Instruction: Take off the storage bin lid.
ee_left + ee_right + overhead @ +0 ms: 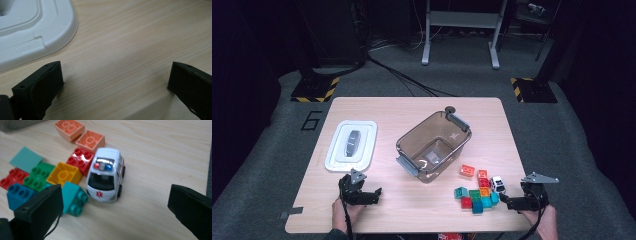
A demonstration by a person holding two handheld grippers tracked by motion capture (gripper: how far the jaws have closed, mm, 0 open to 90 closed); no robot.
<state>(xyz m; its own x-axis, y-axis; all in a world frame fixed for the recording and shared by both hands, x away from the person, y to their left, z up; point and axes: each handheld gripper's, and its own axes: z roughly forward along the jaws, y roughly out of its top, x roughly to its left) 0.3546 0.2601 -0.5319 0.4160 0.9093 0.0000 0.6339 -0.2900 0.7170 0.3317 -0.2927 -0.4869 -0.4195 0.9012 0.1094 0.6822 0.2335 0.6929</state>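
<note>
Both the left gripper (373, 193) and right gripper (507, 201) gape; the white lid (30, 30) is cropped, perhaps half-seen.

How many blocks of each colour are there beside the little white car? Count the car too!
Orange plastic blocks: 2
Red plastic blocks: 2
Teal plastic blocks: 2
Yellow plastic block: 1
Green plastic block: 1
Blue plastic block: 1
White toy car: 1
Total: 10 that can be seen; the pile may hide another.
</note>
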